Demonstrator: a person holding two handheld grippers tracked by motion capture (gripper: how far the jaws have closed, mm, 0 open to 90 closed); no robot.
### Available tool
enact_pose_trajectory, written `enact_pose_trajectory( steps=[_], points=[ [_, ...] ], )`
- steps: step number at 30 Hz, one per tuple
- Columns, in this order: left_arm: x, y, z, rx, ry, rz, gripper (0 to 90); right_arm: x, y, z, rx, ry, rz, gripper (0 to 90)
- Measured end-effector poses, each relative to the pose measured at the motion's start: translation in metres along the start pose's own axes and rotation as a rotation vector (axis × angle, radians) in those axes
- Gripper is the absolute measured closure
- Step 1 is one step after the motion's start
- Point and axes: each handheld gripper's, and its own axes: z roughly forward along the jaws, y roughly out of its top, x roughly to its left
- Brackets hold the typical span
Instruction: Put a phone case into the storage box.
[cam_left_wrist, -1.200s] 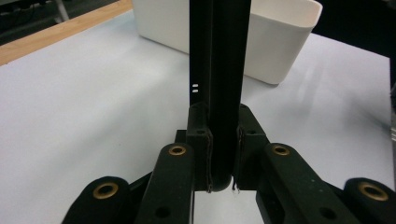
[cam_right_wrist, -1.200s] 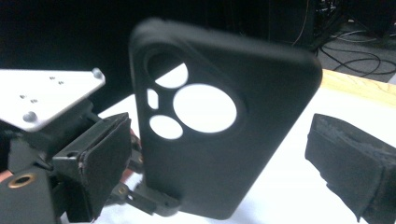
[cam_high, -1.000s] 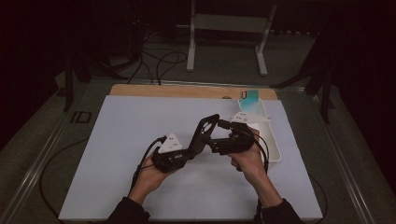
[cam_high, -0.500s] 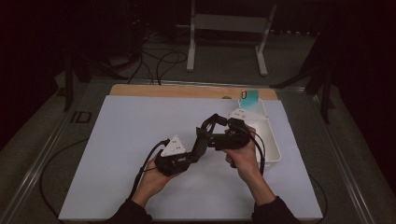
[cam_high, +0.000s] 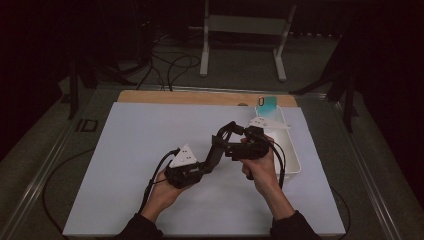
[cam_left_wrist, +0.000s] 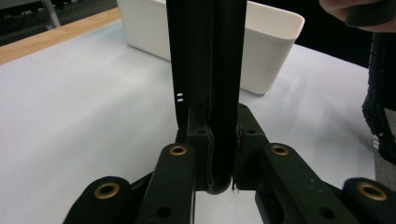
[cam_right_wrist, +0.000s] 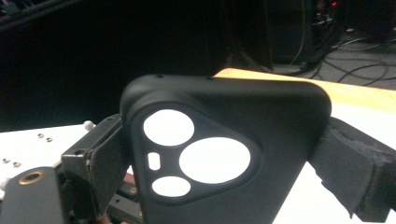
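Both grippers meet near mat centre, slightly toward 3 o'clock, sharing one black phone case (cam_high: 218, 146). Left gripper (cam_high: 214, 150) comes from 7 o'clock, jaws clamped on the case's lower end; in the left gripper view the case (cam_left_wrist: 208, 70) stands edge-on between its pads, pressed from both sides. Right gripper (cam_high: 231, 134) comes from 4 o'clock, jaws closed across the case's width at the camera end; in the right gripper view the case (cam_right_wrist: 224, 154) faces the lens, camera cutouts showing, a pad (cam_right_wrist: 348, 161) against each long edge. Case is lifted off the mat, tilted, running from 7 to 1 o'clock between the two tools.

White bin (cam_high: 290, 150) sits just beside the right hand (cam_high: 260, 167) at 3 o'clock, close to the mat's right edge; a teal phone case (cam_high: 267, 105) leans at its far end, near 1 o'clock. White mat (cam_high: 125, 150) is bare from 8 through 12 o'clock, wide room there. Wooden board edge (cam_high: 190, 97) runs along the mat's far side at 12. Left hand (cam_high: 162, 192) is well in from the mat's near edge at 6 o'clock. Little room toward 3, bin wall in the way.
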Motion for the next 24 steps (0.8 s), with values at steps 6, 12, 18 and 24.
enact_pose_trajectory(
  steps=[6, 12, 18, 24],
  points=[
    [-0.001, -0.001, 0.002, 0.009, 0.007, 0.004, 81.0, 0.001, 0.000, 0.001, 0.011, 0.008, 0.002, 12.5],
    [-0.001, 0.000, 0.002, 0.019, 0.027, 0.008, 80.4, 0.002, 0.000, 0.001, 0.013, 0.002, -0.003, 13.3],
    [0.000, 0.000, -0.001, 0.020, 0.038, 0.019, 75.1, 0.004, 0.001, 0.003, 0.016, 0.001, -0.018, 13.8],
    [0.002, 0.001, -0.008, 0.015, 0.040, 0.007, 59.1, 0.005, 0.003, 0.003, 0.007, -0.015, -0.031, 13.9]
  ],
)
